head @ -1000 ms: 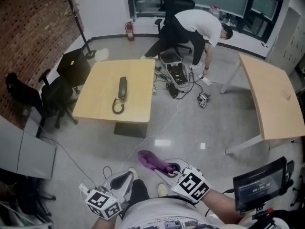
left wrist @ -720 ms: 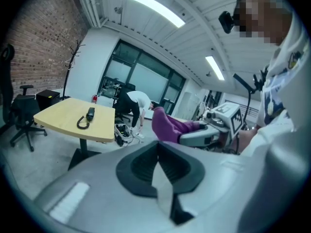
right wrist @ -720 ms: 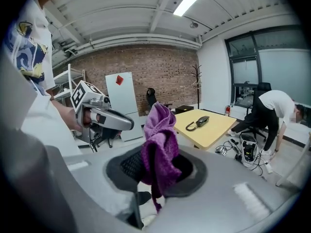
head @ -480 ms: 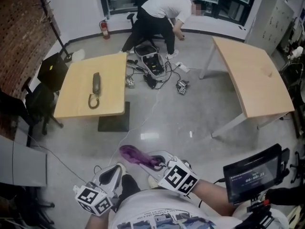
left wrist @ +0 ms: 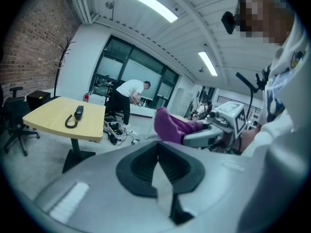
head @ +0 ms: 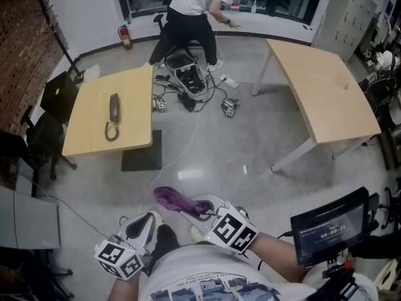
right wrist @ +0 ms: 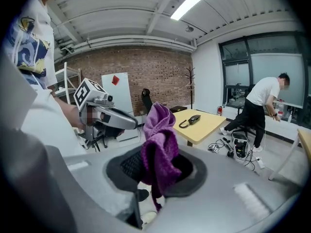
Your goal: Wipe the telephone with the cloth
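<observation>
Cloth (right wrist: 160, 144), purple, is clamped in the right tongs (right wrist: 154, 176), low in front of the person. The left tongs (left wrist: 158, 165) are closed and hold nothing. The telephone (head: 113, 108) lies on the wooden counter (head: 135, 127) at the left, well apart from both tongs.

- A light wooden square table (head: 138, 118) stood at the left, near a red brick wall (head: 19, 49).
- A second light wooden table (head: 326, 86) stood well apart, right.
- A person in white shirt and black trousers (head: 191, 5) bent near tangled black cables (head: 216, 94) on the floor.
- A small red fire extinguisher (head: 126, 37) stood beyond.
</observation>
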`<state>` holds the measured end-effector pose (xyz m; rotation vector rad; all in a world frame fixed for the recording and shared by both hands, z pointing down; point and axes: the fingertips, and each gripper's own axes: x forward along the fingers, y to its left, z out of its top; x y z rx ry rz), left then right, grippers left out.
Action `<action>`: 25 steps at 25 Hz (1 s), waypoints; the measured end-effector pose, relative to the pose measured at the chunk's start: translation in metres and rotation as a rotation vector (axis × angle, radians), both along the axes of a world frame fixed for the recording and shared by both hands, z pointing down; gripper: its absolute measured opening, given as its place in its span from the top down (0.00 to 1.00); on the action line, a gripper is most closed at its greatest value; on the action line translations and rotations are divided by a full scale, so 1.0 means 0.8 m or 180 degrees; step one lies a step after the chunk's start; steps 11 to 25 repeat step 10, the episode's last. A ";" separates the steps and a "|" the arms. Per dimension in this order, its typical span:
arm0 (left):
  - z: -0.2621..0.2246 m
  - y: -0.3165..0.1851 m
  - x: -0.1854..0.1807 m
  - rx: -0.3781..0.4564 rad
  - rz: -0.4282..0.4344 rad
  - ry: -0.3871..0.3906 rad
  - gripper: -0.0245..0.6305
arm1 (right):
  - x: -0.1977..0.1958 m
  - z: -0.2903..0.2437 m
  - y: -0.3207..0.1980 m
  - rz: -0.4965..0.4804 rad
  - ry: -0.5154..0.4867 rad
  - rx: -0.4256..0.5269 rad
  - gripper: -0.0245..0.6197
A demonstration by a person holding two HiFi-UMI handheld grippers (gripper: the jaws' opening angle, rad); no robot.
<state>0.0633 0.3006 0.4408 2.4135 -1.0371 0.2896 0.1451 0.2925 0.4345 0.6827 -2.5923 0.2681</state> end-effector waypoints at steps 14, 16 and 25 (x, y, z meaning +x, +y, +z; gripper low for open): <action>-0.010 -0.002 0.006 0.0021 0.0023 -0.0036 0.96 | -0.002 -0.001 0.001 0.0017 -0.0046 -0.0015 0.83; -0.010 -0.002 0.006 0.0021 0.0023 -0.0036 0.96 | -0.002 -0.001 0.001 0.0017 -0.0046 -0.0015 0.83; -0.010 -0.002 0.006 0.0021 0.0023 -0.0036 0.96 | -0.002 -0.001 0.001 0.0017 -0.0046 -0.0015 0.83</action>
